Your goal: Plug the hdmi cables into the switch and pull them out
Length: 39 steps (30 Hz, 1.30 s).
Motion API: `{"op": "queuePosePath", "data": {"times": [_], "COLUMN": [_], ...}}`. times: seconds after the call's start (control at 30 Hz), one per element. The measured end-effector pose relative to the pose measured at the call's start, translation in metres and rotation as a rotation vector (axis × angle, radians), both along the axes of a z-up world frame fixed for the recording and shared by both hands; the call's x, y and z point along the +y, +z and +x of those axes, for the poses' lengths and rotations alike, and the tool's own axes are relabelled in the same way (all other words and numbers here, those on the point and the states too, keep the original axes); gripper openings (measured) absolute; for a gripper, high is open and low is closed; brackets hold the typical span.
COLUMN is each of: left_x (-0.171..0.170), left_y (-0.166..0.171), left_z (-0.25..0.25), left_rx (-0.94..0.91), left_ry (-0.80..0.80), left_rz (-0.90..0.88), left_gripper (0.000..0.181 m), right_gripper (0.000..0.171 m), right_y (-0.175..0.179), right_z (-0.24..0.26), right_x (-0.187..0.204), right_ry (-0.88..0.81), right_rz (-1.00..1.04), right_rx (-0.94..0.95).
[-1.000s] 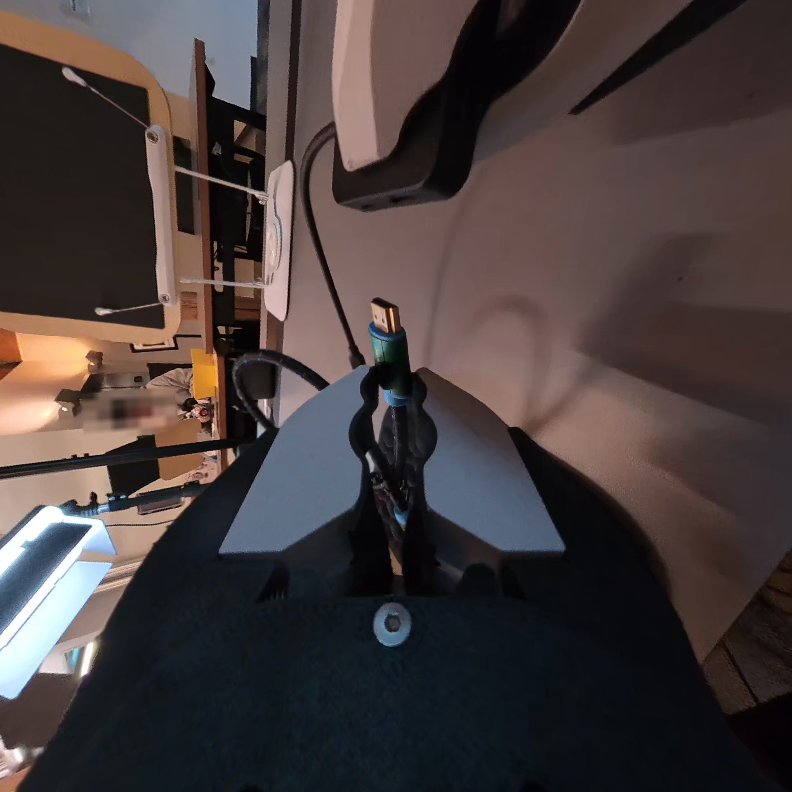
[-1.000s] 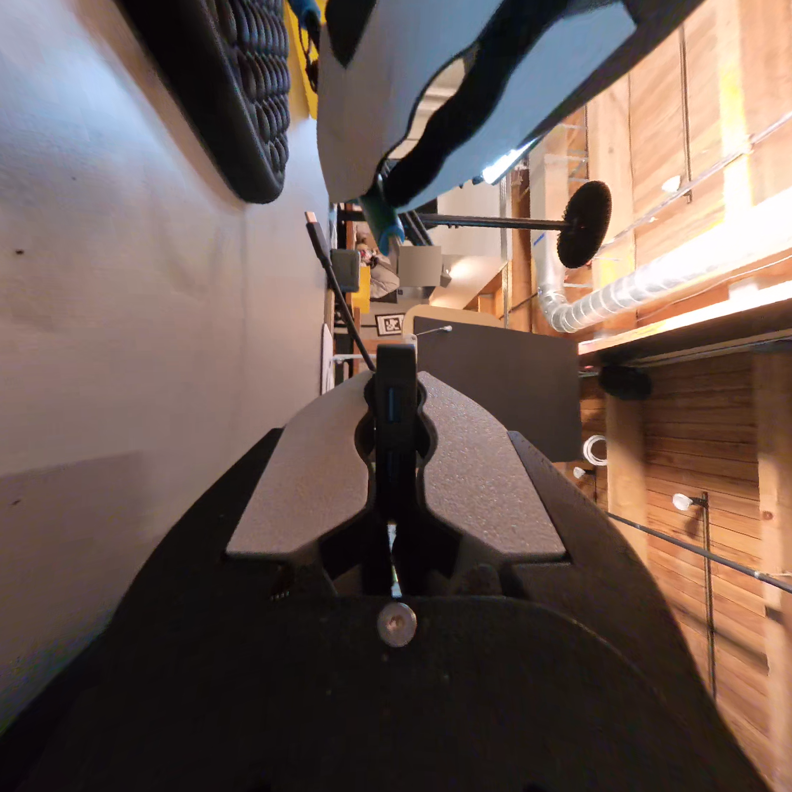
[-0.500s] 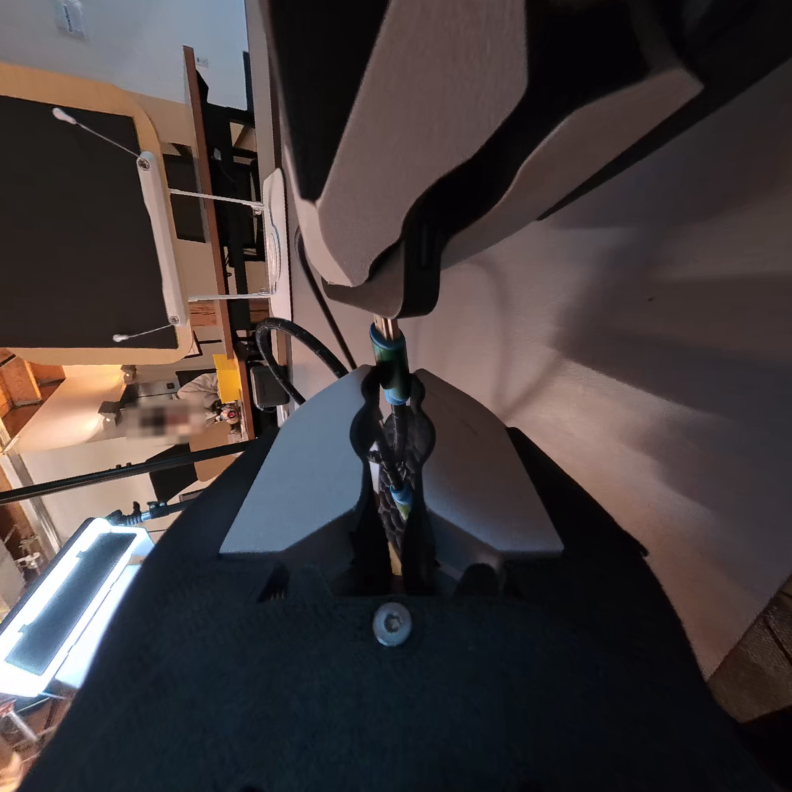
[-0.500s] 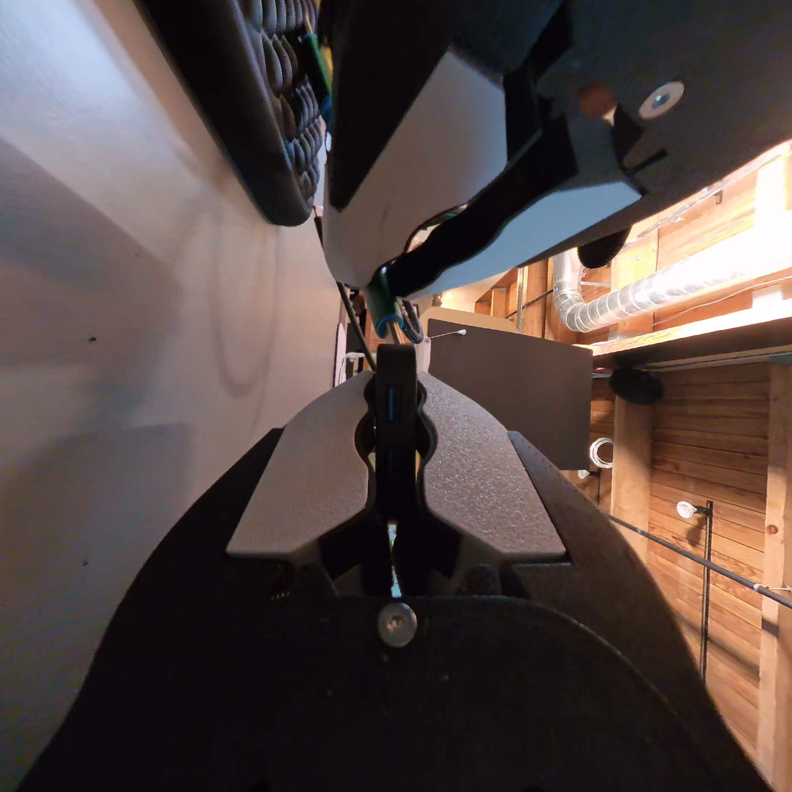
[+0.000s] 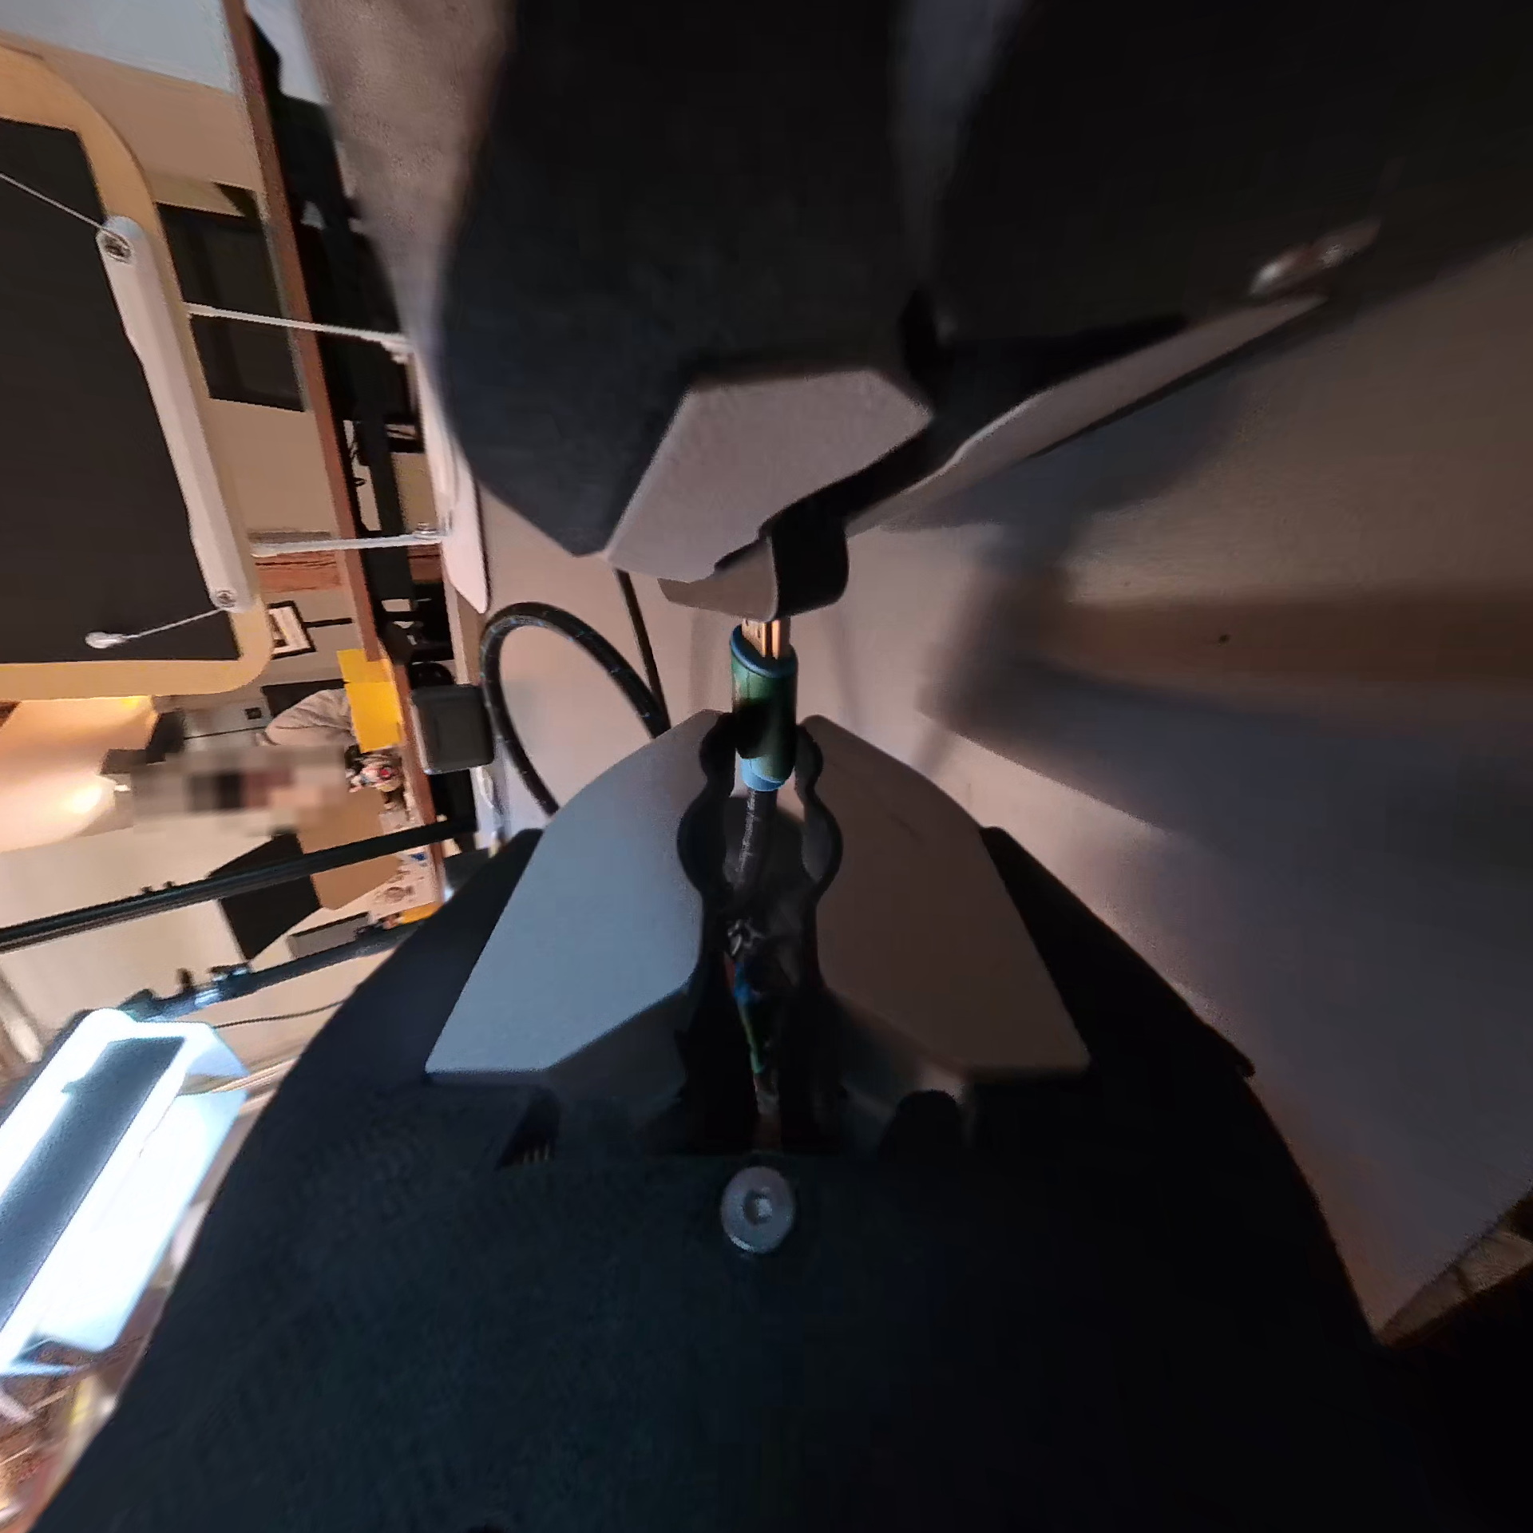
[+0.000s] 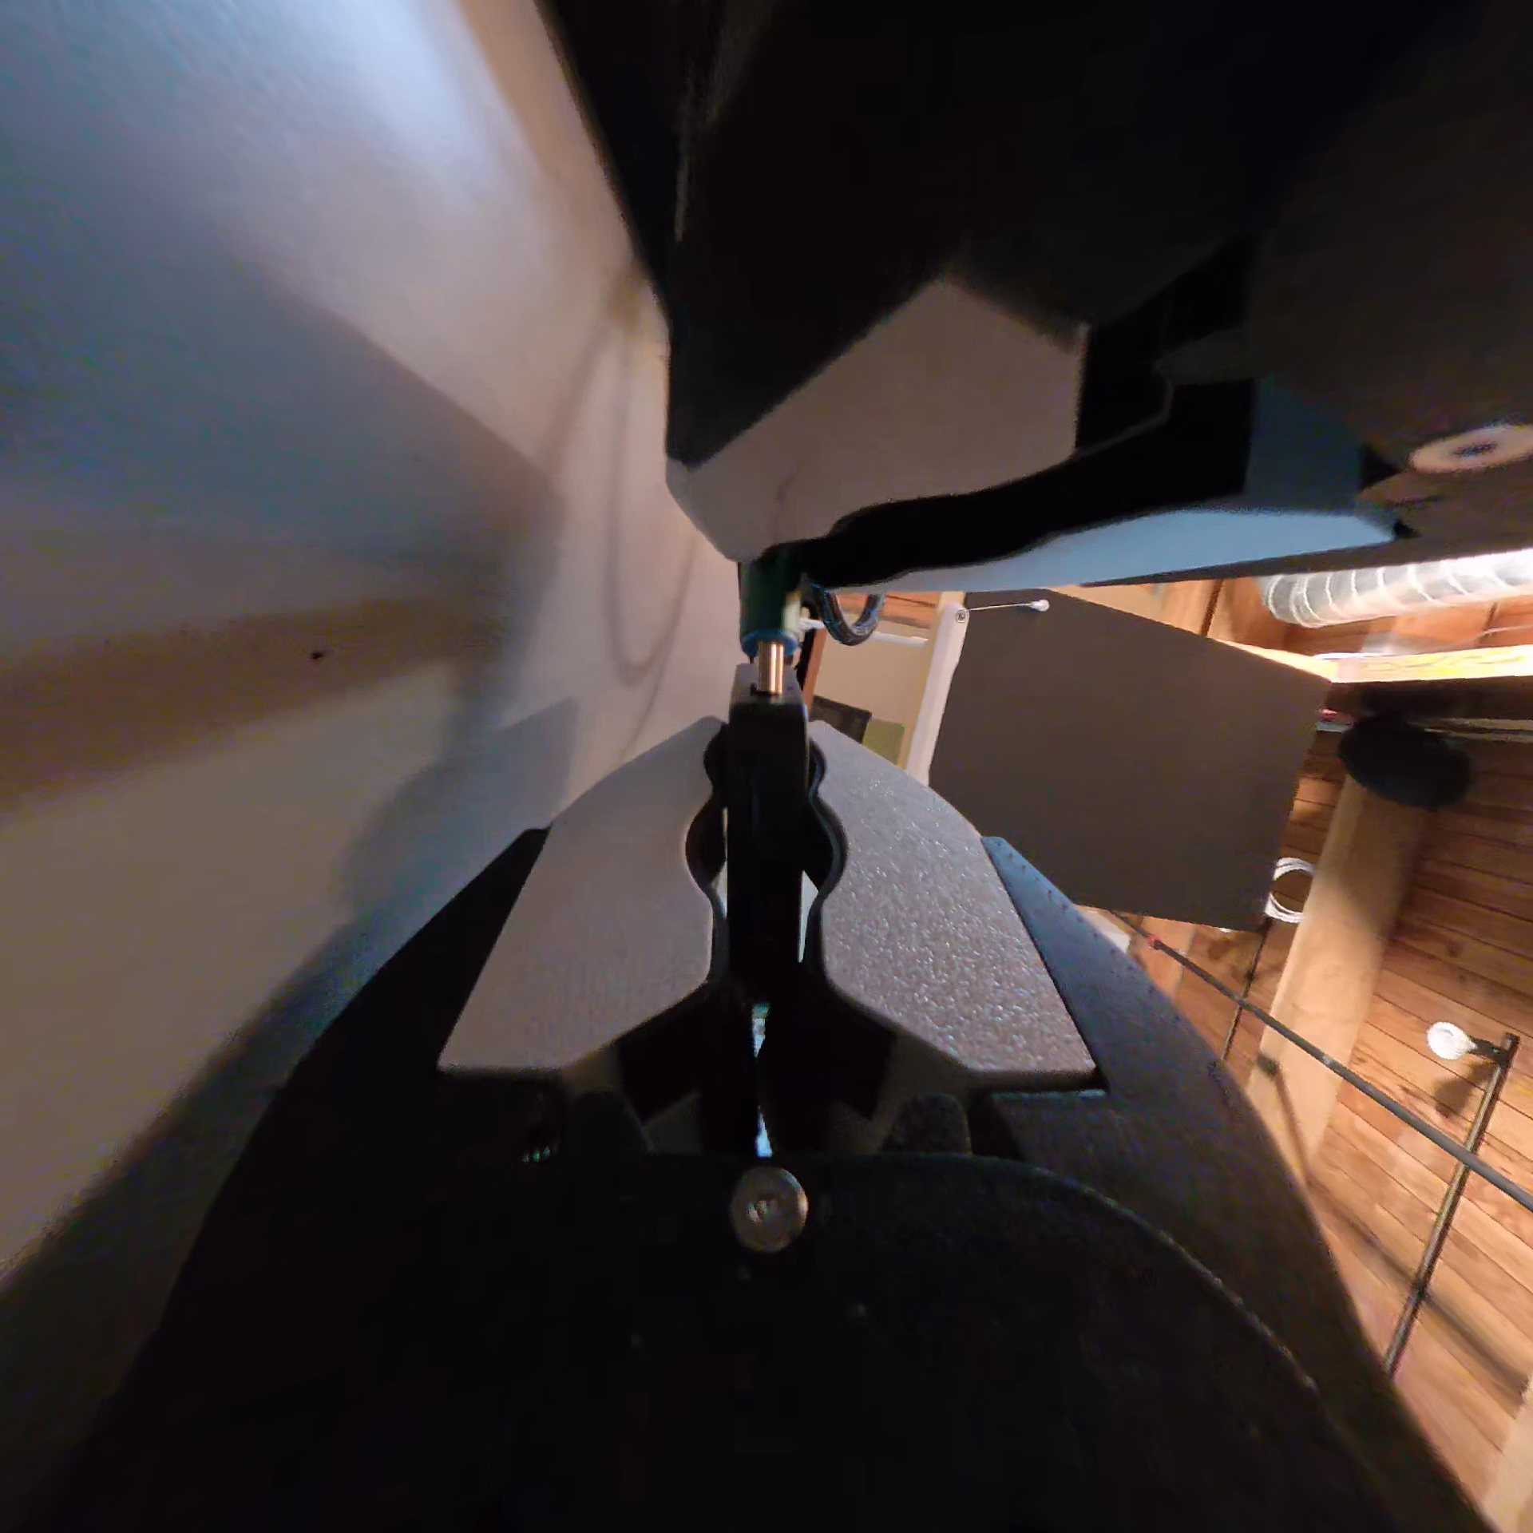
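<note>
In the left wrist view my left gripper (image 5: 759,734) is shut on a green HDMI plug (image 5: 761,693) with a braided cable (image 5: 572,664). The plug's gold tip (image 5: 761,635) meets the end of the black switch (image 5: 809,564), and a short stretch of gold still shows. The right gripper (image 5: 771,498) holds the switch from above. In the right wrist view my right gripper (image 6: 767,730) is shut on the black switch (image 6: 767,796). The green plug (image 6: 767,601) comes from the left gripper (image 6: 871,464) overhead, and its gold tip (image 6: 771,664) is at the switch's port.
The white table top (image 5: 1244,829) lies close beside both grippers and also shows in the right wrist view (image 6: 249,747). A thin black cable (image 5: 639,630) runs over it. Black panels (image 5: 66,415) (image 6: 1120,771), a lit lamp panel (image 5: 83,1161) and wooden walls (image 6: 1410,995) stand farther off.
The two grippers have closed in on each other. The plug, about a hand's width from the switch a second ago, now has its gold tip at the switch's port.
</note>
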State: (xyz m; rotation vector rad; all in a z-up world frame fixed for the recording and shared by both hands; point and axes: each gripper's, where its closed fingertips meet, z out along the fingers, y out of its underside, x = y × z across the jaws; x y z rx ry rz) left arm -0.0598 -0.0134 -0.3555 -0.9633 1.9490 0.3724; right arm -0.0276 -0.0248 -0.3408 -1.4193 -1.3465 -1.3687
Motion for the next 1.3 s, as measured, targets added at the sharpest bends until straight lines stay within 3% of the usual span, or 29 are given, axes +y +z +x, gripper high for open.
{"op": "queuePosePath", "data": {"times": [0.27,0.5,0.63,0.77,0.87,0.97,1.13,1.3], "left_x": [-0.008,-0.013,-0.003,0.011,0.013,0.011,0.0,-0.013], "left_y": [-0.007,-0.001,0.009,-0.004,-0.016,-0.019,-0.014,-0.005], "left_z": [0.001,-0.014,-0.019,-0.024,-0.023,-0.021,-0.011,-0.01], "left_rx": [-0.144,-0.062,0.026,0.259,0.378,0.39,0.126,-0.056], "left_ry": [-0.049,-0.248,-0.403,-0.467,-0.478,-0.364,-0.047,0.043], "left_rz": [-0.48,-0.882,-0.831,-0.705,-0.701,-0.782,-0.947,-1.065], "left_gripper": [0.02,0.026,0.027,0.027,0.011,0.009,0.009,0.008], "right_gripper": [0.014,0.014,0.014,0.014,0.014,0.014,0.014,0.014], "right_y": [-0.008,-0.012,-0.012,-0.012,-0.013,-0.013,-0.008,-0.001], "right_z": [-0.001,-0.008,-0.009,-0.009,-0.01,-0.005,0.013,0.017], "right_x": [-0.001,0.0,0.0,-0.001,0.0,0.0,-0.001,-0.003], "right_ry": [0.008,0.044,0.051,0.051,0.051,0.028,-0.075,-0.101], "right_rz": [-0.036,-0.045,-0.046,-0.045,-0.044,-0.05,-0.028,0.006], "right_rx": [0.003,-0.005,-0.003,-0.003,-0.004,-0.001,0.017,-0.002]}}
